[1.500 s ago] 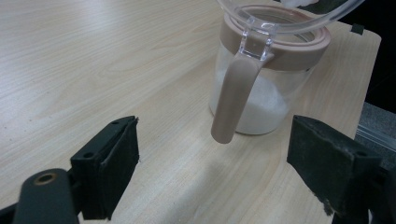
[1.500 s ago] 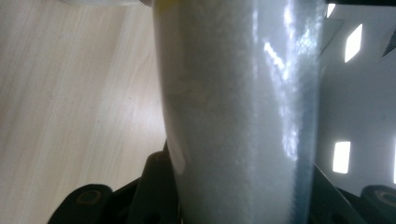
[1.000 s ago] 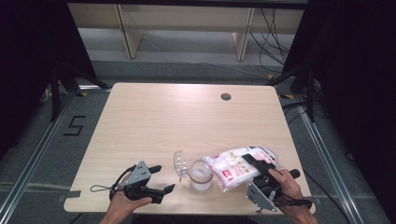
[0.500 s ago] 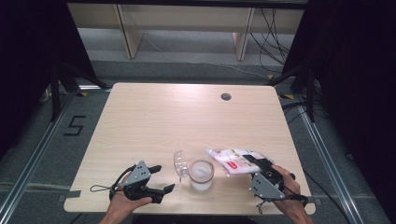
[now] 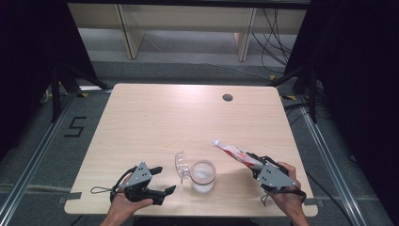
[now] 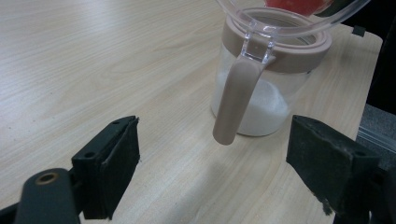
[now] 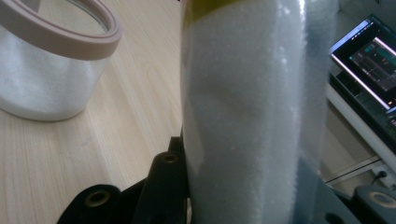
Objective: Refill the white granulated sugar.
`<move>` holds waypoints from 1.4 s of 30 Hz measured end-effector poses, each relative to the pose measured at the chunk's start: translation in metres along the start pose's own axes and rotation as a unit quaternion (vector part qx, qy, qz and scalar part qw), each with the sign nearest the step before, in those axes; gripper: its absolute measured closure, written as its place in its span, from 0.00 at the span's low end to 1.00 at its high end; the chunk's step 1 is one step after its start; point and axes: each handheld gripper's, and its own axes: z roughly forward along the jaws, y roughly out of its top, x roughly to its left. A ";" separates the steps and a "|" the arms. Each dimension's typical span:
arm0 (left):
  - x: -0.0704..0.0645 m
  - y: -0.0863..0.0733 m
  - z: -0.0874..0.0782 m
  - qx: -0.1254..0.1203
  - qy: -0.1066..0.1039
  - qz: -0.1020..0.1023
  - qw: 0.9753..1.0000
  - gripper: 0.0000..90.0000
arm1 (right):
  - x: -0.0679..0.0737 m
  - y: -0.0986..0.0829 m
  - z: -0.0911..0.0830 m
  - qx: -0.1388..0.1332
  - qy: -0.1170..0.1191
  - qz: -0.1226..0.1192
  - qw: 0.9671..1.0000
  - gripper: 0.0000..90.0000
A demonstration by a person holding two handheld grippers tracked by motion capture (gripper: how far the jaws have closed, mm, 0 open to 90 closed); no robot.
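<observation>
Right gripper [image 5: 256, 165] clamped on the bag of white granules [image 5: 234, 151], now swung back off the open jar [image 5: 203, 175] at the table's near edge, pouring apparently paused; left gripper [image 5: 157, 181] spread wide beside the jar.

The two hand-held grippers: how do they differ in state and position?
The left hand-held gripper is open and holds nothing, while the right hand-held gripper is shut on a bag of white grains. The left one lies low at the jar's hinged lid; the right one is raised, bag tilted. Both flank the jar.
</observation>
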 end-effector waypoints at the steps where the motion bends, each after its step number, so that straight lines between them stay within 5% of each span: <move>1: -0.001 0.000 0.000 0.002 0.003 0.000 1.000 0.18 | -0.001 -0.001 0.001 -0.005 0.000 0.004 1.000 0.84; 12: 0.000 0.000 0.000 0.002 0.002 -0.001 1.000 0.19 | -0.011 -0.015 0.009 -0.024 -0.007 0.093 0.995 0.84; 32: 0.000 0.000 0.000 -0.001 -0.001 0.000 1.000 0.19 | -0.020 -0.036 0.031 -0.043 -0.018 0.163 0.985 0.84; 42: 0.000 0.000 0.000 -0.002 0.000 -0.003 1.000 0.19 | -0.019 -0.036 0.024 -0.019 -0.030 0.191 0.981 0.84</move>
